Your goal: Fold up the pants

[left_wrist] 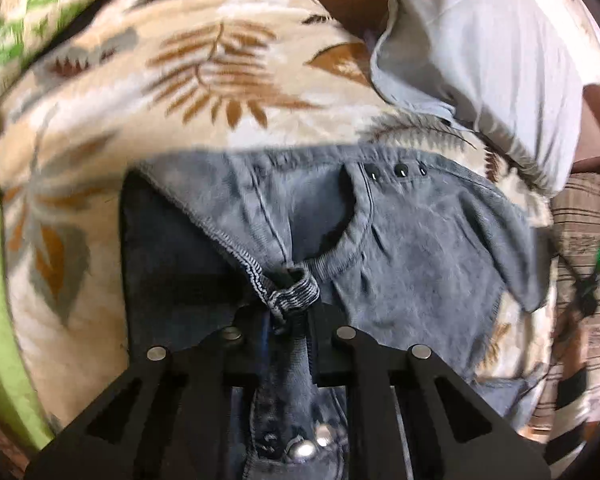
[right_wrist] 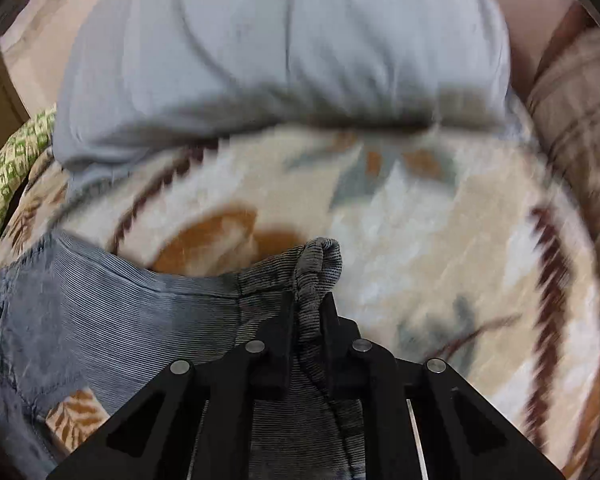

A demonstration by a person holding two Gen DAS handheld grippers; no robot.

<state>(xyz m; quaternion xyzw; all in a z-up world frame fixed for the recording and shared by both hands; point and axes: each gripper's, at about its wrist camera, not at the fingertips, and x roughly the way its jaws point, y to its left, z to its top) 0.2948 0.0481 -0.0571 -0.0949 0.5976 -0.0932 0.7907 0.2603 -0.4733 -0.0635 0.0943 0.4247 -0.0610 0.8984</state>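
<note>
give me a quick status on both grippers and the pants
Left gripper shut on pants. Right gripper shut on hem. Pillow ahead on blanket.

No readable text anywhere.
Nothing legible on the pants [left_wrist: 412,240], the leaf-patterned blanket [left_wrist: 204,80] or the pale pillow [right_wrist: 284,60]; only printed patterns and plain rivets, partly blurred.

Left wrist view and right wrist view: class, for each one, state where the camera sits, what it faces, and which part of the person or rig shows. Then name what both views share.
Left wrist view: behind the left gripper, looking steeply down at grey-blue corduroy pants; black fingers pinch a hem.
Right wrist view: behind the right gripper, angled down; its fingers clamp a bunched pants edge.
Shared: the pants, cream leaf-print blanket, pale grey pillow.
</note>
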